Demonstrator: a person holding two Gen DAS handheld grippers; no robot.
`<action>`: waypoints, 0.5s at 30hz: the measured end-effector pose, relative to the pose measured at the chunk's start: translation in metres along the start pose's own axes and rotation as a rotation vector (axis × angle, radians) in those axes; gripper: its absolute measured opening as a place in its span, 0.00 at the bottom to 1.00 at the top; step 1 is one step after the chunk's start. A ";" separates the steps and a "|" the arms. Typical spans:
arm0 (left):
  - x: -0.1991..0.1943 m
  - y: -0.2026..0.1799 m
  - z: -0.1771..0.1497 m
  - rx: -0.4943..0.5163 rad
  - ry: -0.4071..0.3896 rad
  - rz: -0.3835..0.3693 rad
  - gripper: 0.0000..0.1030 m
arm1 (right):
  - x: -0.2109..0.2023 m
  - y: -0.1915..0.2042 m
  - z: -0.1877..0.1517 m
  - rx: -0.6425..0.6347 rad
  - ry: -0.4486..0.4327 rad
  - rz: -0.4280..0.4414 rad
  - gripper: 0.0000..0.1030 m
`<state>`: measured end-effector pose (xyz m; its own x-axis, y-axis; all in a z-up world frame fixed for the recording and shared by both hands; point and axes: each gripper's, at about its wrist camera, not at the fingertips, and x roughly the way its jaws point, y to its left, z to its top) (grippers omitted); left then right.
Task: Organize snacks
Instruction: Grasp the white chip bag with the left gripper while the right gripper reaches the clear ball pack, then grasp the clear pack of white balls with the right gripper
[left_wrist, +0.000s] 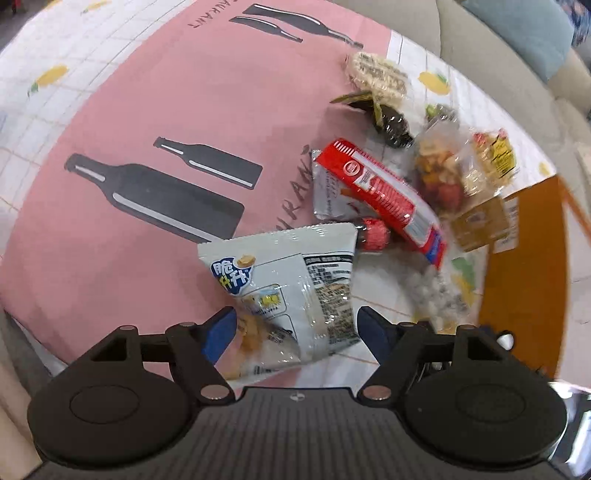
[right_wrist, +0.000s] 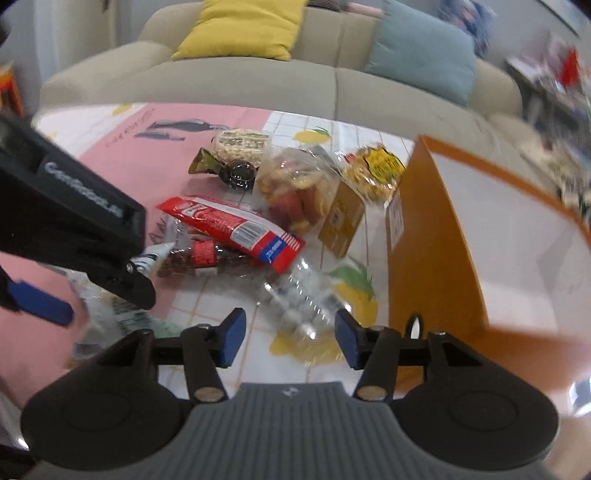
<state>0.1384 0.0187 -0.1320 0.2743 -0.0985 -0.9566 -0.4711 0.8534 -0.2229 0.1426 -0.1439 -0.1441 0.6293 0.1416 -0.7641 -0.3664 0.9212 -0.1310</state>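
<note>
My left gripper (left_wrist: 295, 328) is open, its blue pads on either side of a white chip packet (left_wrist: 288, 291) lying on the pink mat. My right gripper (right_wrist: 290, 338) is open and empty, just above a clear bag of white candies (right_wrist: 301, 299). Beyond lie a red snack packet (right_wrist: 232, 225), a red-labelled dark packet (right_wrist: 201, 256), a clear bag of mixed dried fruit (right_wrist: 295, 188), a yellow-labelled bag (right_wrist: 376, 170), a small brown box (right_wrist: 341, 219), a rice cracker pack (right_wrist: 242, 142) and a dark wrapped sweet (right_wrist: 236, 171). The left gripper's body shows in the right wrist view (right_wrist: 74, 229).
An open orange box (right_wrist: 443, 236) with a white inside stands at the right of the table. A beige sofa (right_wrist: 258, 77) with yellow and blue cushions runs along the far edge. The pink mat (left_wrist: 147, 110) with bottle prints covers the table's left part.
</note>
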 end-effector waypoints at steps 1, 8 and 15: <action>0.002 0.000 -0.001 0.016 -0.006 -0.006 0.82 | 0.004 0.001 0.001 -0.021 -0.002 -0.005 0.57; 0.005 0.004 -0.005 0.113 -0.025 0.015 0.59 | 0.029 0.001 0.005 -0.095 -0.010 0.001 0.70; 0.001 0.008 -0.007 0.151 -0.022 0.011 0.58 | 0.052 -0.007 0.007 -0.053 0.053 0.030 0.81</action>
<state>0.1293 0.0216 -0.1364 0.2889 -0.0792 -0.9541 -0.3434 0.9217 -0.1805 0.1829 -0.1406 -0.1788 0.5812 0.1479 -0.8002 -0.4212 0.8960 -0.1403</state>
